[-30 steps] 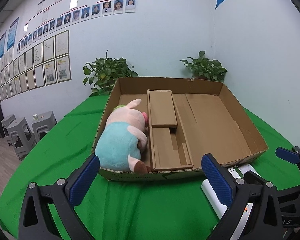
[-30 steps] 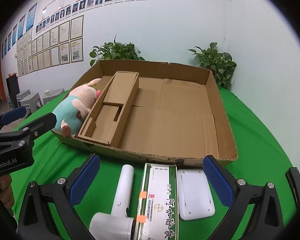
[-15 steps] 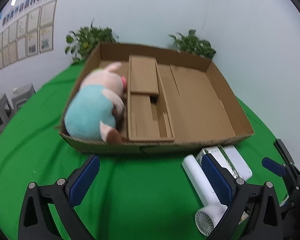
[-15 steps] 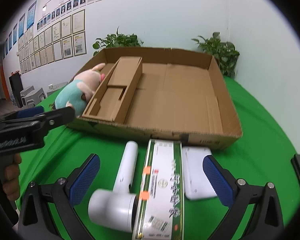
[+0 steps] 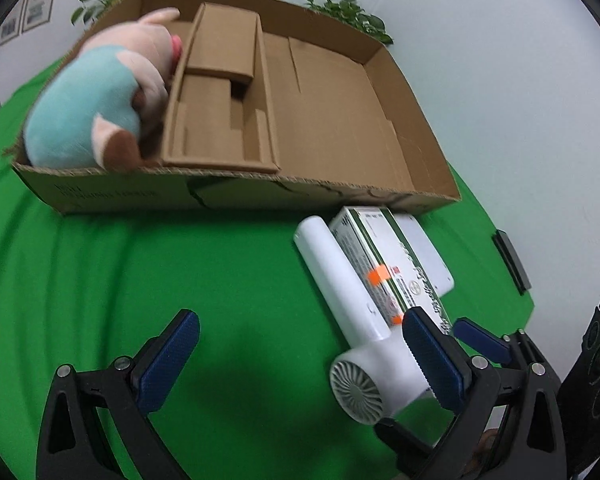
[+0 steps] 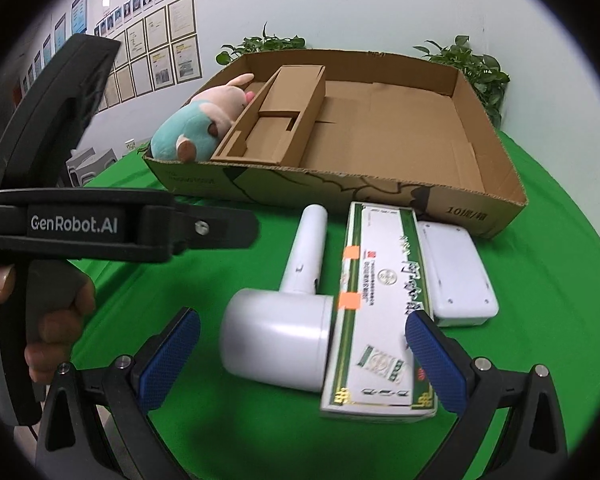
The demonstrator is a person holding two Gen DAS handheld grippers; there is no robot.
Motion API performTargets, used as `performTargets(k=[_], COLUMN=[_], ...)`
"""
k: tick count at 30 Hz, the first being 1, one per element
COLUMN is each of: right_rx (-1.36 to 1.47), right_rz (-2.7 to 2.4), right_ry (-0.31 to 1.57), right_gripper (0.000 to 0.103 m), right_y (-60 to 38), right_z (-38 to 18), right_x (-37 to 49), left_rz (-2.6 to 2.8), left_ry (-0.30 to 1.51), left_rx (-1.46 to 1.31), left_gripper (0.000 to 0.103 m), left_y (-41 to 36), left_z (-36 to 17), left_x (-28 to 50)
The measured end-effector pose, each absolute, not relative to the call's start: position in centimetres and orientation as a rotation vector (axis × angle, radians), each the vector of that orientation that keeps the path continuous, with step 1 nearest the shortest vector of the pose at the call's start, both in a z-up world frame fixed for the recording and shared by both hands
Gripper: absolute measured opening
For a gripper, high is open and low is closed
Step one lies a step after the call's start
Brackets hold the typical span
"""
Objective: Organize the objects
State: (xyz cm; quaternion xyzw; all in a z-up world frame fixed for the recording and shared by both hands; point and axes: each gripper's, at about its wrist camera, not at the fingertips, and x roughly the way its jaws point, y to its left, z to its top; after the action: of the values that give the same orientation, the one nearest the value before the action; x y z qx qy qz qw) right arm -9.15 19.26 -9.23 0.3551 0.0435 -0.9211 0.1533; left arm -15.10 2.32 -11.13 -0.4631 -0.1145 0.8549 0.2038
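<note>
A white hair dryer (image 6: pixel 288 320) (image 5: pixel 355 320) lies on the green cloth in front of the cardboard box (image 6: pixel 479 216) (image 5: pixel 140 194). Beside it rest a green-and-white carton (image 6: pixel 379 300) (image 5: pixel 383 264) and a flat white case (image 6: pixel 455 276) (image 5: pixel 427 256). A pink and teal plush pig (image 5: pixel 100 100) (image 6: pixel 196 128) lies in the box's left compartment. My right gripper (image 6: pixel 300 356) is open, its fingers straddling the dryer head and the carton's near end. My left gripper (image 5: pixel 300 356) is open over bare cloth, left of the dryer.
A cardboard insert (image 5: pixel 220 92) divides the box; its right section holds nothing. Potted plants (image 6: pixel 471 68) stand behind the box against the wall. A hand (image 6: pixel 40 320) holds the left gripper's handle at the left of the right wrist view. Stools (image 6: pixel 88 164) stand beyond the table's left edge.
Both grippers have pulled back from the box and tilted down toward the cloth. The dryer, carton and case now sit larger and closer between the right gripper's fingers.
</note>
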Motion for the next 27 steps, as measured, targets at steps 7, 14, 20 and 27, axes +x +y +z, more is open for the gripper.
performTargets(k=[7, 14, 20, 27], right_rx=[1.025, 1.064, 1.084, 1.093], right_rz=[-2.637, -2.602, -2.593, -2.563], right_ry=[0.212, 0.281, 0.234, 0.183], right_gripper=[0.094, 0.064, 0.057, 0.056], right_y=[18.2, 17.3, 17.4, 17.4], right_z=[-9.6, -9.9, -9.8, -9.6], right_x=[-8.5, -7.7, -7.5, -7.2], left_rz=[2.262, 2.209, 2.180, 2.139], left_ry=[-0.377, -0.413, -0.440, -0.475], left_rx=[-1.328, -1.346, -1.345, -1.372], left_gripper=[0.097, 0.090, 0.085, 0.077], left_y=[3.3, 3.7, 3.9, 4.1], left_z=[-12.5, -13.4, -13.7, -14.1], left_x=[-14.9, -14.7, -14.9, -15.3])
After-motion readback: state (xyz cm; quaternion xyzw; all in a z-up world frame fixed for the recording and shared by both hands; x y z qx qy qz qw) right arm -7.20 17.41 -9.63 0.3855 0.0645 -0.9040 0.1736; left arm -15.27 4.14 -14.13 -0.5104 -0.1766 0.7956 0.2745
